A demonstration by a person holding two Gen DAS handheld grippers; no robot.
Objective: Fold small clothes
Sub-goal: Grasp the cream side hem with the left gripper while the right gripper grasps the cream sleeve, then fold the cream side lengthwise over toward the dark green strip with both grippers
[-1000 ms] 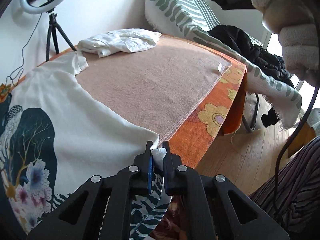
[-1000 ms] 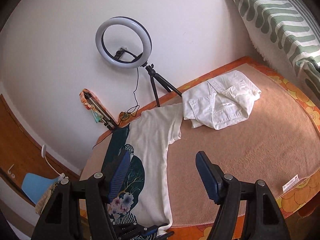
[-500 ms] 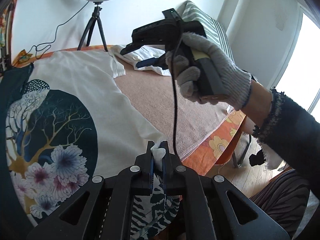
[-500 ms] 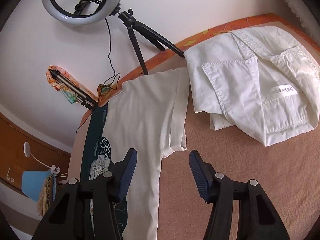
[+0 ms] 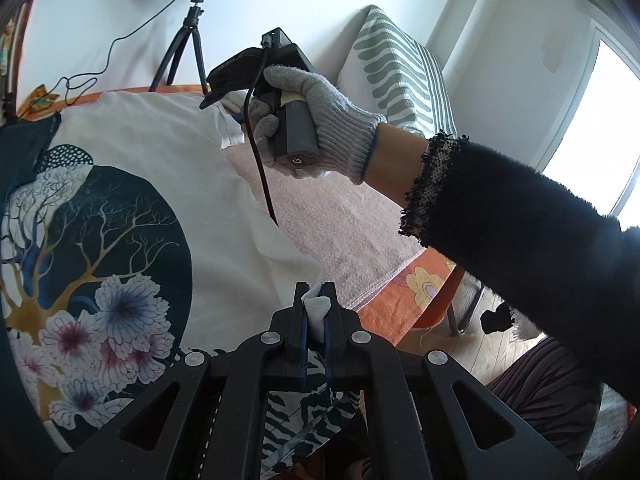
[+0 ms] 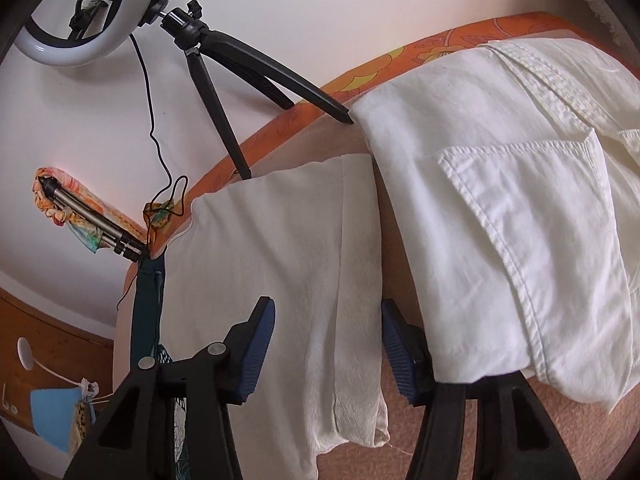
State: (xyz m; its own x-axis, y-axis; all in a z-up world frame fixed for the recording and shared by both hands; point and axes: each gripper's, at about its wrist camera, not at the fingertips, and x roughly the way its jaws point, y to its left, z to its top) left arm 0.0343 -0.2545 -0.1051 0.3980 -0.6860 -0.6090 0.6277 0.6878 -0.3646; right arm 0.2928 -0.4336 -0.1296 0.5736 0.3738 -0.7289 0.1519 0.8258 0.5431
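the left gripper [image 5: 316,304] is clamped on the bottom corner of a white t-shirt [image 5: 160,168] with a dark tree-and-flower print, which lies spread flat on the counter [image 5: 352,232] under a pink towel and an orange flowered cloth. the right gripper [image 6: 328,344], fingers wide apart and holding nothing, now straddles the shirt's short sleeve [image 6: 320,264]; a second ago it hung high above the counter, and it has dropped and moved in close to the cloth. beside the sleeve, touching its edge, lies a crumpled white shirt [image 6: 520,220]. a ring light [image 6: 84,12] on a tripod stands behind. with hem held and sleeve framed, the first fold looks about to begin.
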